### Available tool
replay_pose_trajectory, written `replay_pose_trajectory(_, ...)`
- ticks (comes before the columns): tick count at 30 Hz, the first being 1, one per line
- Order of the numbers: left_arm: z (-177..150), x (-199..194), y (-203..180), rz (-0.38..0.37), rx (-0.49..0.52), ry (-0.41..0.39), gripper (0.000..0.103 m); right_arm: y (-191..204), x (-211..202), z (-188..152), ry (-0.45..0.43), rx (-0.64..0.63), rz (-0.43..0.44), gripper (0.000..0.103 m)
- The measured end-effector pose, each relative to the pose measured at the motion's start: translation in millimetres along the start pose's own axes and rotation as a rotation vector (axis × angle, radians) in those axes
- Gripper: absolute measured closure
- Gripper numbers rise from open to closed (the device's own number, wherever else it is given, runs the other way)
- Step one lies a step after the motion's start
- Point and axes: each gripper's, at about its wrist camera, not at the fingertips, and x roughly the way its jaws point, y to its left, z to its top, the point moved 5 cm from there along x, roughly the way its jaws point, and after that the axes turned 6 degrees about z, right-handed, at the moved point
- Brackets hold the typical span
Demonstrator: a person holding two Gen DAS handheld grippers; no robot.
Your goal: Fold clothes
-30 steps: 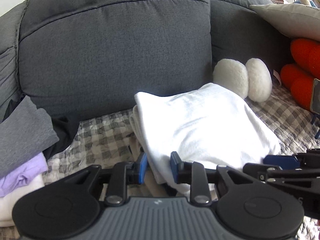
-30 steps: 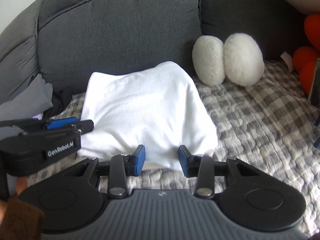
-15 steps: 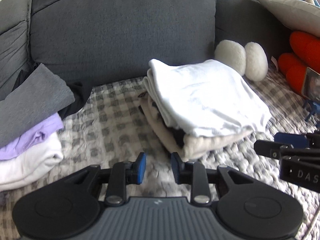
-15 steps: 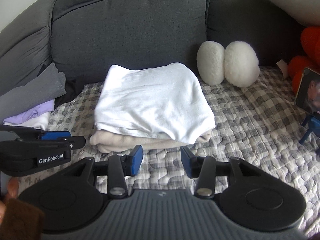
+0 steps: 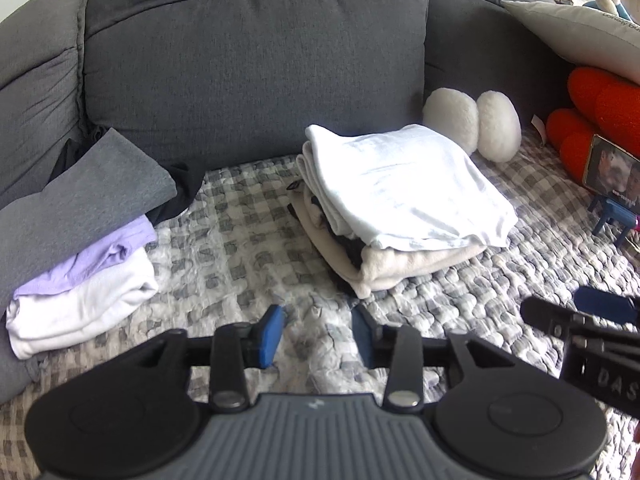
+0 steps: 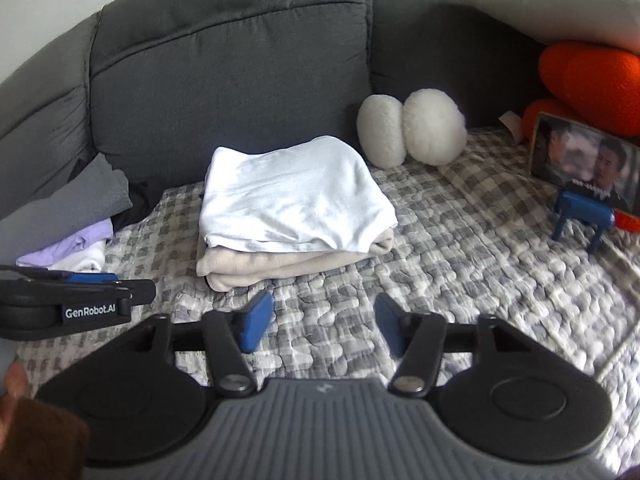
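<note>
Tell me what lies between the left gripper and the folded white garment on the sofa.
Only bare checked quilt: in the left wrist view nothing sits between the left gripper and the folded white garment, atop a beige one.

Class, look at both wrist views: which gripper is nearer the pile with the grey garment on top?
Left. The left gripper is beside that pile, which lies just off its left finger. The right gripper is farther over, in front of the white-topped stack.
</note>
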Motion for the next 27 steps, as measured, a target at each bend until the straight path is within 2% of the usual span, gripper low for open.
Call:
replay_pose_trajectory(3, -0.1, -1.0, -5.4, 0.030, 0.008, -0.002, 0.047, -2.0, 0.0, -0.1, -0.005, 0.004, -0.009, 0.030)
replay_pose_trajectory(4, 0.1, -1.5, -7.3, 0.034, 0.009, -0.007, 0.045, -3.6, 0.8, -0.5, -0.007, 0.007, -0.002, 0.025)
replay_pose_trajectory(6, 0.5, -2.5, -10.7, 0.043, 0.012, -0.015, 0.035, -6.5, 3.7, -0.2, -0.008, -0.006, -0.014, 0.013)
replay_pose_trajectory(7, 0.9, -2.5, -11.6, 0.048, 0.011, -0.020, 0.032, -8.0, 5.2, 0.0, -0.008, -0.015, -0.023, 0.003)
replay_pose_trajectory(8, 1.3, -2.5, -12.6, 0.053, 0.010, -0.025, 0.028, -9.6, 6.5, 0.6, -0.011, -0.012, -0.021, 0.000)
replay_pose_trajectory(14, 5.3, 0.1, -19.5, 0.102, 0.014, -0.059, 0.018, -15.7, 16.1, 6.9, -0.017, 0.019, 0.003, 0.000)
replay_pose_trajectory(17, 7.3, 6.6, -20.7, 0.117, 0.012, -0.052, 0.011, -19.7, 20.4, 9.0, -0.019, 0.023, 0.006, 0.000)
replay_pose_trajectory(27, 9.3, 21.2, -27.2, 0.158, 0.016, -0.038, 0.006, -29.6, 32.6, 12.4, 0.002, 0.054, 0.002, 0.000)
